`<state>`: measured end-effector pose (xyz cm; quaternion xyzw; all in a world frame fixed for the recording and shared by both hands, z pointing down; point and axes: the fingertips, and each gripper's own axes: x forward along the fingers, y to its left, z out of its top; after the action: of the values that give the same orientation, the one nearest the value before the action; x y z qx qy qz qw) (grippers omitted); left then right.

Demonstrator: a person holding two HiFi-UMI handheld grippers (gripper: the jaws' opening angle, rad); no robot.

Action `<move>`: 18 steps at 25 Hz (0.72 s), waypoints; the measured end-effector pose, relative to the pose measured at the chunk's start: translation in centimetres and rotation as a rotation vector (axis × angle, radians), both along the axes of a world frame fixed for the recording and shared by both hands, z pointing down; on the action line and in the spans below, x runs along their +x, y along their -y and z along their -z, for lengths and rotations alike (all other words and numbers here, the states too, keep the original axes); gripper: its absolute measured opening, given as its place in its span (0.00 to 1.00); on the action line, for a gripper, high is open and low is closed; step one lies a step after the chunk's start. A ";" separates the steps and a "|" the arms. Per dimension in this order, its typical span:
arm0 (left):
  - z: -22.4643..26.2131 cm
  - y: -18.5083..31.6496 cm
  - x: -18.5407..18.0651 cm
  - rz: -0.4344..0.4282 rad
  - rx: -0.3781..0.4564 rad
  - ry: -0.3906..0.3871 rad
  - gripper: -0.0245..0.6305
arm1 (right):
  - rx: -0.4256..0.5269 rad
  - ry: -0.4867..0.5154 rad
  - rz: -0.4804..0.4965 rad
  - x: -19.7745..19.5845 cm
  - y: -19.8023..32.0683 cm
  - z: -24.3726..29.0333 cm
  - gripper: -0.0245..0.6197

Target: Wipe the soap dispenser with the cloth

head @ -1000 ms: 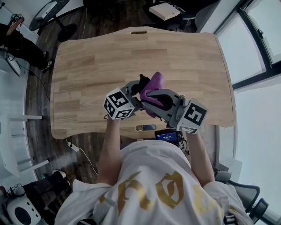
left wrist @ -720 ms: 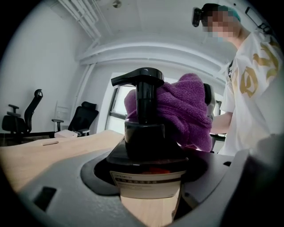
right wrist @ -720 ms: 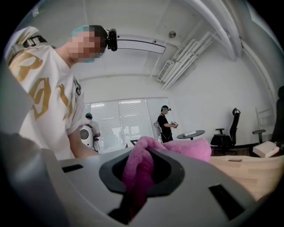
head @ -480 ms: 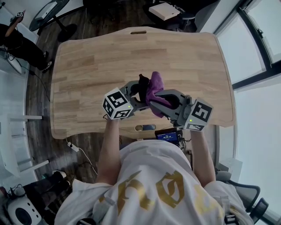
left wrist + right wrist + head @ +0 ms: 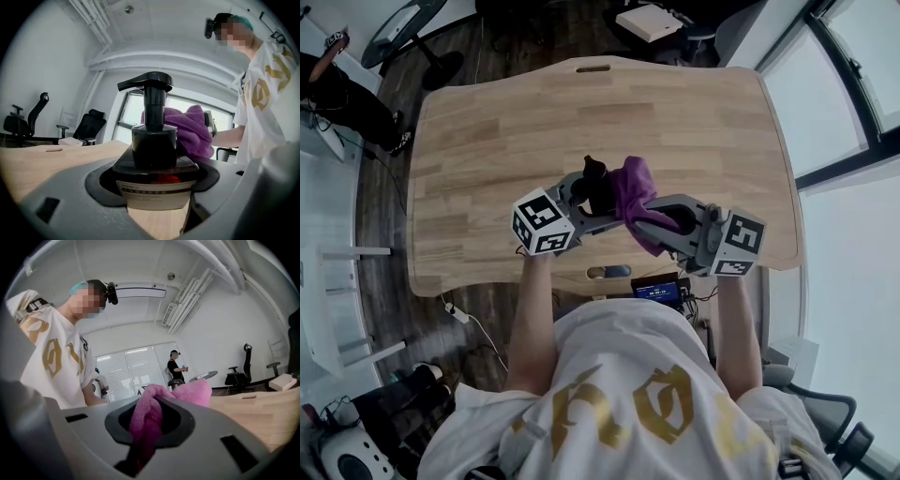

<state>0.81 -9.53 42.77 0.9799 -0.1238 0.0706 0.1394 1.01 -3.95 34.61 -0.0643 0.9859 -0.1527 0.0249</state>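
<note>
Wooden desk: left gripper clamped on pump soap dispenser, right gripper pinching purple cloth against its far side. Wiping looks underway; pump & label side prob. left.

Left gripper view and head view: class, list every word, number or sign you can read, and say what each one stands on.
Nothing reads clearly.
soap dispenser label: a strip of small print, too blurred to read.
shirt: large gold figures, not legible as words.
small screen at the person's waist: too small to read.
marker cubes: black-and-white squares, no letters.
</note>
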 end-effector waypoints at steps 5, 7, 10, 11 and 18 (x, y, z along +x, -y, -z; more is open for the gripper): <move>1.4 -0.7 0.7 -0.038 0.021 -0.056 0.59 | -0.002 -0.003 -0.057 0.8 0.7 -0.6 0.09; 2.1 -1.1 1.3 -0.062 0.020 -0.079 0.59 | -0.004 0.050 -0.071 0.9 0.9 0.2 0.09; 2.6 -1.5 1.8 -0.075 0.021 -0.092 0.59 | 0.001 0.094 -0.109 1.5 1.4 0.8 0.09; 2.6 -1.6 2.0 -0.080 0.021 -0.091 0.59 | 0.005 0.095 -0.136 1.8 1.7 0.7 0.09; 3.2 -3.3 3.7 -0.151 0.012 -0.088 0.59 | 0.008 0.069 -0.328 3.8 4.2 -0.2 0.09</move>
<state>4.48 -6.21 39.62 0.9895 -0.0437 0.0372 0.1329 4.79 -8.14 34.82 -0.2188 0.9614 -0.1446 0.0836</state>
